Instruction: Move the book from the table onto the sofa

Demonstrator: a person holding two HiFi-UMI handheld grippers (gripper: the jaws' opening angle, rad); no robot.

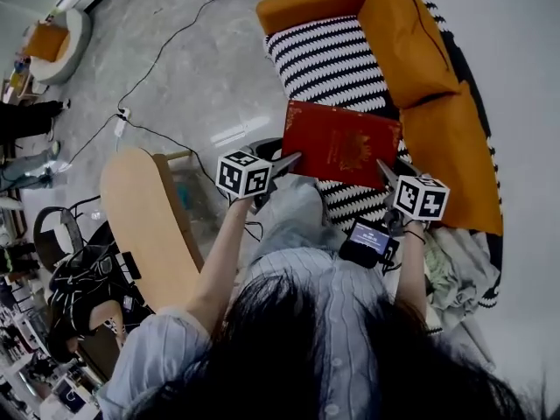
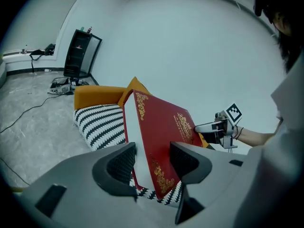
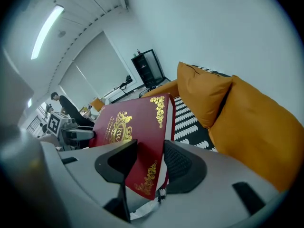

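A red book (image 1: pixel 341 143) with gold ornament hangs flat above the sofa's black-and-white striped seat (image 1: pixel 324 59). It is held at its two near corners. My left gripper (image 1: pixel 287 163) is shut on the left corner and my right gripper (image 1: pixel 385 175) on the right corner. In the left gripper view the book (image 2: pixel 161 127) stands on edge between the pads of the left gripper (image 2: pixel 152 158), with the right gripper (image 2: pixel 209 127) beyond it. In the right gripper view the book (image 3: pixel 133 132) sits between the pads of the right gripper (image 3: pixel 151 163), with the left gripper (image 3: pixel 78 134) at the far corner.
Orange cushions (image 1: pixel 407 38) line the sofa's back and right side. A light wooden table (image 1: pixel 144 217) stands to the person's left. Cables (image 1: pixel 166 138) cross the grey floor. Crumpled cloth (image 1: pixel 455 269) lies by the sofa's near end. A black cabinet (image 2: pixel 80 53) stands by the far wall.
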